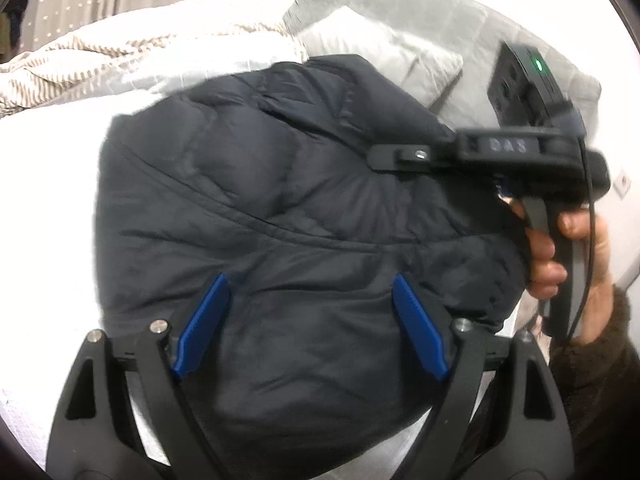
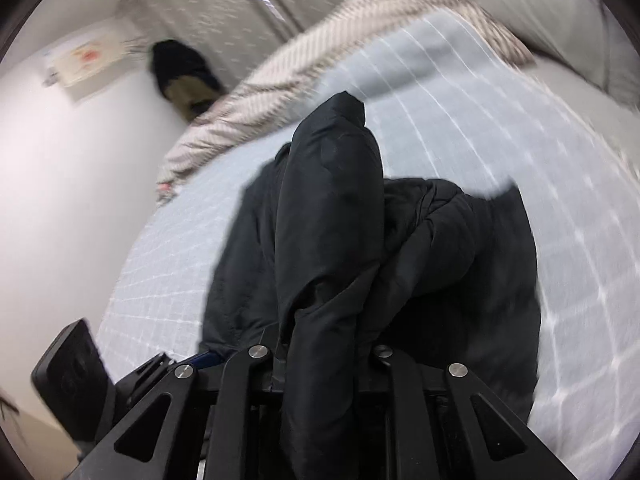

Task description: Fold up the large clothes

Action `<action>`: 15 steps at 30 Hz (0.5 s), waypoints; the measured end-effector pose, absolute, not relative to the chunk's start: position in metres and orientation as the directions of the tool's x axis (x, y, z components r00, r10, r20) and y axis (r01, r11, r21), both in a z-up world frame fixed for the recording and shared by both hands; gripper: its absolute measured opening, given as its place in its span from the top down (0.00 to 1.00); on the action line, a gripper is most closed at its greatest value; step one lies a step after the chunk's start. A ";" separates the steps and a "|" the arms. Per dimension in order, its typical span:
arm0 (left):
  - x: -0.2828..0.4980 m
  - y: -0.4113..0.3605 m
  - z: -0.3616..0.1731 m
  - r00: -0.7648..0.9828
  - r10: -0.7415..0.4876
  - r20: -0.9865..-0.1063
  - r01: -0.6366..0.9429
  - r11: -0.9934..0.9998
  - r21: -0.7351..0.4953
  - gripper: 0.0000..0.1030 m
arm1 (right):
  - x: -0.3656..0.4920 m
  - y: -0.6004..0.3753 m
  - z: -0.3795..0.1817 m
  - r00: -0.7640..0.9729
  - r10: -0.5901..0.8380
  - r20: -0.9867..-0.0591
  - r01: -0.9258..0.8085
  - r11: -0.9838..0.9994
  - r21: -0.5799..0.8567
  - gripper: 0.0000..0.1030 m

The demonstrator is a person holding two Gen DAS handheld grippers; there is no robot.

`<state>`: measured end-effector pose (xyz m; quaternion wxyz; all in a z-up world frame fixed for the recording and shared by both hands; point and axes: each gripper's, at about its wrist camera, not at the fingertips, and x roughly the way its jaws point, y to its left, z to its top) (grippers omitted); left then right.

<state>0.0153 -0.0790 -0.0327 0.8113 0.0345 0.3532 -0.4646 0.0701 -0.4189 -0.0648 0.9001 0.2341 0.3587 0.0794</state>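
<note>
Right wrist view has the right gripper (image 2: 320,364) fingers clamped on a jacket (image 2: 360,240) fold running straight ahead over the bed (image 2: 480,140), while the left gripper (image 1: 308,324) fingers hang spread above it.

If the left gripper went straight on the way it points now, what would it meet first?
Most likely the dark puffer jacket. The left gripper has its jaws open, and the jacket fills the view between and beyond them on the bed. How near the fabric lies is unclear.
</note>
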 end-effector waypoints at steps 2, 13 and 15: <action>0.020 -0.072 -0.023 0.348 -0.743 -0.572 0.771 0.573 -0.277 0.18 | 0.064 -0.435 -0.057 0.752 0.331 -0.570 -0.007 0.869 0.495 0.83; 0.042 -0.078 -0.047 0.329 -0.709 -0.624 0.724 0.614 -0.315 0.18 | 0.075 -0.542 -0.147 0.729 0.411 -0.547 0.160 0.675 0.720 0.42; 0.038 -0.075 -0.050 0.335 -0.707 -0.623 0.725 0.616 -0.308 0.18 | 0.070 -0.549 -0.159 0.730 0.428 -0.532 0.165 0.645 0.746 0.36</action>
